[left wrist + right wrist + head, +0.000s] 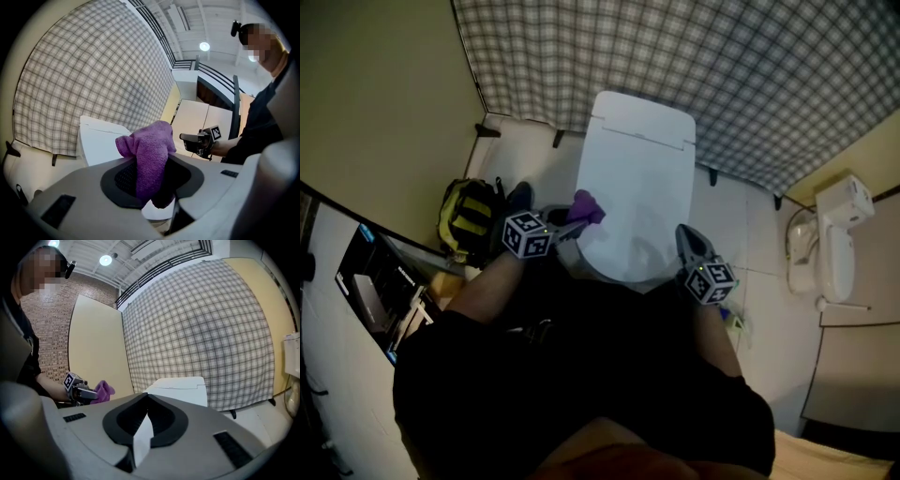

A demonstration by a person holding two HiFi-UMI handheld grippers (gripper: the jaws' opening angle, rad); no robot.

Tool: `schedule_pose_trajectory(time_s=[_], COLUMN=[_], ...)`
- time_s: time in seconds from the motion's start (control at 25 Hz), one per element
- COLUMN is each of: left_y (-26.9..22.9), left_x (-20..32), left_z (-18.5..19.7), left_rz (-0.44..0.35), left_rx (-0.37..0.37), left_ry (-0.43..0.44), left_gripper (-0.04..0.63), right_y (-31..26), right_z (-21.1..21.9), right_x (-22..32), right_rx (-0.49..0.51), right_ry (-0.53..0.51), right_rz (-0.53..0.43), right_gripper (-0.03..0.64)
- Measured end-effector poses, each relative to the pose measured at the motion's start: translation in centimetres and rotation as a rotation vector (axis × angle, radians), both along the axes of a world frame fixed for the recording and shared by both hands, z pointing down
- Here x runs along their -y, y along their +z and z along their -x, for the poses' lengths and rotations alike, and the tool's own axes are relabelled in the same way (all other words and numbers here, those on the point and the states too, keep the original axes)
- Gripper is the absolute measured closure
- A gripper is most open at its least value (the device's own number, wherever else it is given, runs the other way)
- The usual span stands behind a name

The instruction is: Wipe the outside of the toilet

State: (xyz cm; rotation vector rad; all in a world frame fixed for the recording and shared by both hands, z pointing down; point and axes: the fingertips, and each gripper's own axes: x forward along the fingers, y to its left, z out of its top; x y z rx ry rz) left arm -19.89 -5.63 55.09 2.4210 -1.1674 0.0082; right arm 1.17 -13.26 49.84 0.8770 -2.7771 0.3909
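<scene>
The white toilet [637, 178] stands with its lid down in the middle of the head view, in front of the person's legs. My left gripper [574, 225] is at the toilet's front left edge, shut on a purple cloth [586, 207]. In the left gripper view the cloth [149, 159] bulges out between the jaws, with the toilet [101, 138] behind it. My right gripper [683, 234] hovers at the toilet's front right edge, its jaws closed together and empty. The right gripper view shows the toilet [180, 387] ahead and the left gripper [86, 393] with the cloth [104, 390] at the left.
A plaid curtain [675, 66] hangs behind the toilet. A yellow and black backpack [471, 214] lies on the floor at the left, next to a dark box [380, 295]. A white fixture [834, 253] is mounted on the right wall. The person's legs fill the bottom of the head view.
</scene>
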Motion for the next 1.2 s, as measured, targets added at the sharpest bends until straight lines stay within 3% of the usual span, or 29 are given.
schedule_pose_trajectory(time_s=[0.32,0.48,0.64,0.92,1.04,1.2], left_y=[-1.6,-1.6,-0.2,4.8,6.4,7.9], left_x=[8.1,16.5,26.2,40.4,44.1,46.6], left_z=[7.3,12.6,17.2,23.0,24.8,25.0], left_rz=[-0.002,0.021,0.095,0.244,0.295,0.353], left_rx=[0.010,0.097,0.196,0.150,0.161,0.183], left_ry=[-0.132,-0.167,-0.237,-0.379,-0.386,-0.327], left_gripper=[0.465,0.465,0.465,0.465,0.465,0.465], right_y=[-0.5,-0.6,0.0,3.3,4.4,5.6], right_z=[-1.7,-1.9,-3.7,-6.8,-6.9,-6.7], right_x=[0.6,2.1,4.2,10.5,12.8,13.9], right_rx=[-0.016,-0.027,-0.037,-0.070,-0.084,-0.072], right_ry=[0.030,0.045,0.072,0.152,0.150,0.144], right_rz=[-0.028,-0.012,0.010,0.108,0.130,0.152], right_gripper=[0.614,0.614,0.614,0.614,0.614,0.614])
